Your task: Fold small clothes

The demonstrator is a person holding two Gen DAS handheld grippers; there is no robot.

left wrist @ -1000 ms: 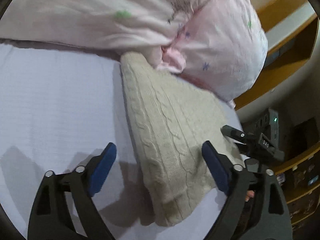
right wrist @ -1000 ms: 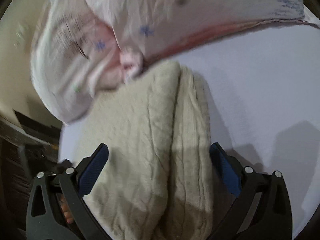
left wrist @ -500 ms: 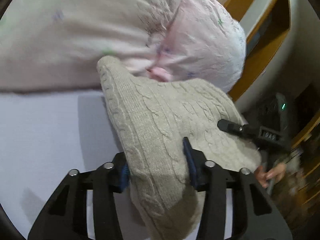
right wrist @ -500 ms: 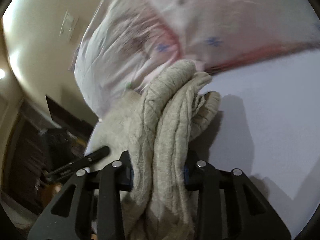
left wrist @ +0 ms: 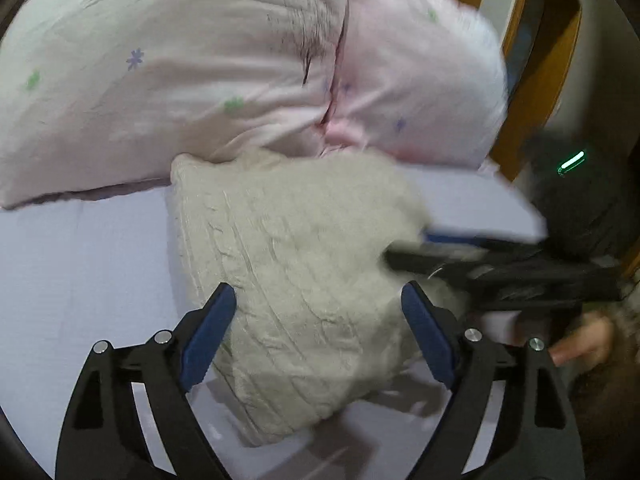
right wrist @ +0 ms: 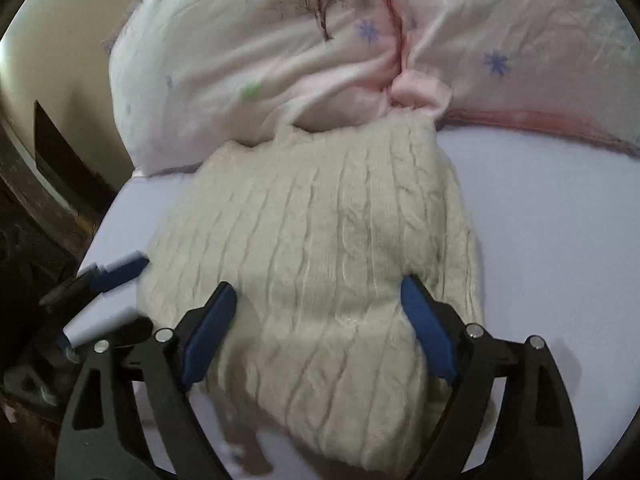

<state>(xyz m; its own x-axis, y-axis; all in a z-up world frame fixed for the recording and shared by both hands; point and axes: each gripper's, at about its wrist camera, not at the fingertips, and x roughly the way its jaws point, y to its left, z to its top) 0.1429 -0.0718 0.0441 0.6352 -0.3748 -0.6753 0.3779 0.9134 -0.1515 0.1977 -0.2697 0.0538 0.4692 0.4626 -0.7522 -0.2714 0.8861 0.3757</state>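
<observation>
A folded cream cable-knit sweater [left wrist: 296, 280] lies on the pale lilac bed sheet [left wrist: 80, 272], its far edge against a pink pillow. My left gripper [left wrist: 316, 332] is open, its blue pads on either side of the sweater's near end. My right gripper [right wrist: 320, 328] is open too, straddling the sweater [right wrist: 332, 248] from the other side. The right gripper also shows in the left wrist view [left wrist: 500, 268] as a blurred black shape at the sweater's right edge. The left gripper shows in the right wrist view [right wrist: 104, 292] at the far left.
A large pink pillow [left wrist: 224, 64] with small flower prints lies behind the sweater; it also shows in the right wrist view [right wrist: 360, 52]. A wooden bed frame [left wrist: 532, 60] and dark objects stand beyond the bed's edge. The sheet [right wrist: 560, 240] lies bare beside the sweater.
Both grippers were shut on the lifted sweater half a second ago. Now both have opened and the sweater lies folded flat on the sheet.
</observation>
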